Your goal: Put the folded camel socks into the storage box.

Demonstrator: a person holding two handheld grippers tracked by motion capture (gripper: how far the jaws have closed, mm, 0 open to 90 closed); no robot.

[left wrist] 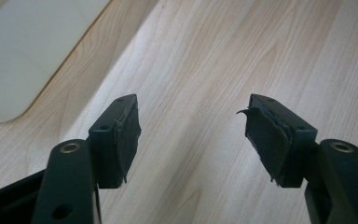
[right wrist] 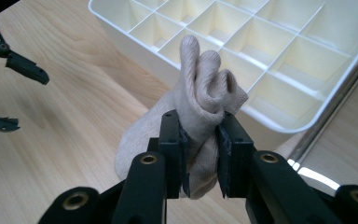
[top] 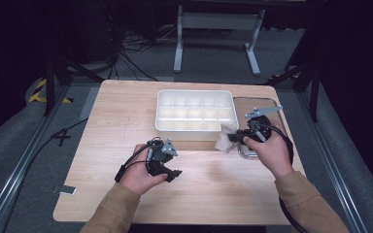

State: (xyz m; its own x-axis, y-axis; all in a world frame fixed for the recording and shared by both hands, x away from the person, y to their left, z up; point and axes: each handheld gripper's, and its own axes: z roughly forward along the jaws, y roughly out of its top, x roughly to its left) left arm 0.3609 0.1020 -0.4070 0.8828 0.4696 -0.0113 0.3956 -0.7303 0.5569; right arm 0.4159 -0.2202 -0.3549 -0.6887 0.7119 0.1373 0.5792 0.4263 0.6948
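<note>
A beige sock (right wrist: pixel 200 107) is bunched up between the pads of my right gripper (right wrist: pixel 200 158), which is shut on it and holds it just in front of the white divided organizer box (right wrist: pixel 279 51). From above, the sock (top: pixel 225 138) hangs at the box's (top: pixel 161 109) front right corner, with my right gripper (top: pixel 234 138) at it. My left gripper (top: pixel 174 174) rests low over the bare wood near the table's front. Its jaws stand wide apart in the left gripper view with only tabletop between them (left wrist: pixel 193 135).
A metal tray (top: pixel 272 104) lies right of the box, partly under my right hand. The box's corner (left wrist: pixel 23 56) is at the upper left of the left gripper view. Beyond the table stand a white frame (top: pixel 218 29) and cables on the floor.
</note>
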